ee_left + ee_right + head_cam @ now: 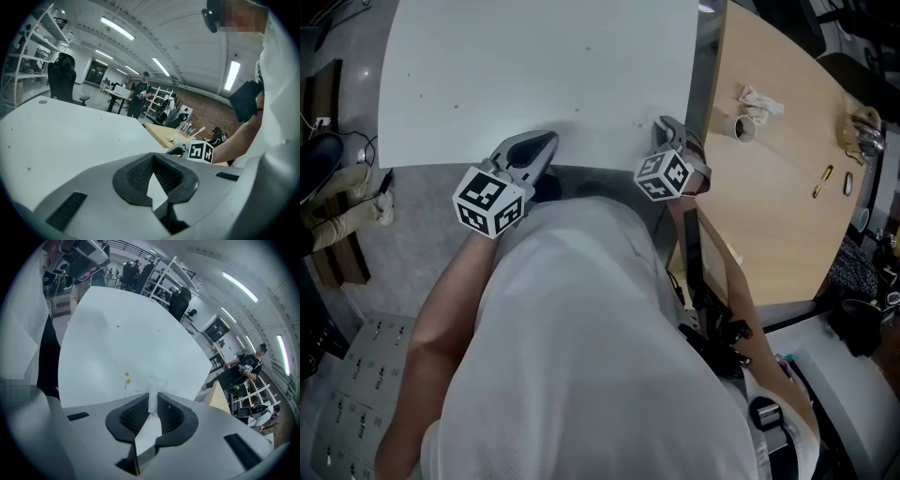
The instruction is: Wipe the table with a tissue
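A white table (534,66) fills the upper head view. My right gripper (667,125) is at its near right corner, pointing steeply down, shut on a white tissue (152,401). The tissue runs up between the pads and pokes out past the tips. Just beyond it, small yellow spots (127,378) lie on the table top (117,333). My left gripper (542,142) rests at the near edge, tips together and nothing in it. In the left gripper view its jaws (152,157) meet over the bare table, with the right gripper's marker cube (200,152) off to the right.
A wooden table (778,206) adjoins on the right, carrying a crumpled tissue (759,98), a small roll (743,127) and metal items (862,136). A few dark specks (422,94) dot the white top. An office chair (63,77) and a standing person (140,93) are beyond.
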### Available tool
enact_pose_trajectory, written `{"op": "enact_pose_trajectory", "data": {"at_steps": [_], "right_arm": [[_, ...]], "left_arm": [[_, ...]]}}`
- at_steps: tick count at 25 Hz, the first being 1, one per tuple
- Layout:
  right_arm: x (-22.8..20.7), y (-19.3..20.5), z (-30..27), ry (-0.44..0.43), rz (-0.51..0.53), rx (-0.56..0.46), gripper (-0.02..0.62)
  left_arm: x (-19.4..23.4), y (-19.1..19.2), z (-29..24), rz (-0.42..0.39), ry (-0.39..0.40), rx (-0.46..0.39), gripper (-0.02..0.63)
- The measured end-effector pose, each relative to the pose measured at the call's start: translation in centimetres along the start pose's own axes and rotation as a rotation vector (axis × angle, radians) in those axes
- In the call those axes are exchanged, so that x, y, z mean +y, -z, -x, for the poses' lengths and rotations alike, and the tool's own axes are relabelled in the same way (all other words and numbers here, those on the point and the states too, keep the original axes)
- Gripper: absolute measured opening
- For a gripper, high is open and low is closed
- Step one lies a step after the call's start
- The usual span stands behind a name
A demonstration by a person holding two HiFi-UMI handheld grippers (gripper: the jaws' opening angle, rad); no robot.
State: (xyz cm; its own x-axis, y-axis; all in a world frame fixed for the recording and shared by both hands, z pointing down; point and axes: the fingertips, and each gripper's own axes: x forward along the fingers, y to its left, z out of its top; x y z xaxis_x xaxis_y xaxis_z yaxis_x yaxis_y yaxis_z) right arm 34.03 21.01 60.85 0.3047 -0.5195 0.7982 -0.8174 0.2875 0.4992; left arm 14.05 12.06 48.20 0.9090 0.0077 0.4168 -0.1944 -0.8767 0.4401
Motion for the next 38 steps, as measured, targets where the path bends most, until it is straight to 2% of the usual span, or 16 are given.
{"op": "enact_pose_trajectory", "data": {"at_steps": [6,10,12,14,16,19,23,26,32,38], "right_arm": [[1.8,-1.5,0.4,0.015,0.106,0.015,0.055],[3.7,-2.7,1.0,-0.001,0.132,-0.001,0.054],[4.3,-2.8,1.2,-0.03,0.095,-0.018,0.054],[3.8,-2.5,1.4,-0.052,0.0,-0.034,0.055],[2.0,-1.8,1.9,-0.016,-0.089,-0.029,0.055],[-0.7,0.0,2.0,0.055,-0.129,0.025,0.055],[-1.9,1.8,0.7,0.092,-0.094,0.105,0.055],[0.0,0.7,0.2,0.096,0.001,0.126,0.055],[3.8,-2.4,1.1,0.092,0.033,0.092,0.054],[7.7,-5.3,2.1,0.02,0.067,0.046,0.054]], "left_arm": [[0.3,0.1,0.5,-0.006,0.027,0.005,0.006],[1.0,0.1,0.9,-0.013,0.045,0.008,0.006],[1.2,0.0,1.0,-0.015,0.054,0.008,0.006],[1.5,-0.1,1.2,-0.018,0.063,0.003,0.006],[1.7,-0.4,1.5,-0.019,0.07,-0.004,0.006],[2.5,-0.5,1.9,-0.018,0.072,-0.008,0.006],[3.1,-0.5,2.5,-0.017,0.074,-0.009,0.006],[3.3,-0.1,3.1,-0.016,0.079,-0.003,0.006],[3.8,0.2,3.8,-0.024,0.094,0.002,0.006],[3.8,0.3,4.2,-0.032,0.137,0.005,0.006]]}}
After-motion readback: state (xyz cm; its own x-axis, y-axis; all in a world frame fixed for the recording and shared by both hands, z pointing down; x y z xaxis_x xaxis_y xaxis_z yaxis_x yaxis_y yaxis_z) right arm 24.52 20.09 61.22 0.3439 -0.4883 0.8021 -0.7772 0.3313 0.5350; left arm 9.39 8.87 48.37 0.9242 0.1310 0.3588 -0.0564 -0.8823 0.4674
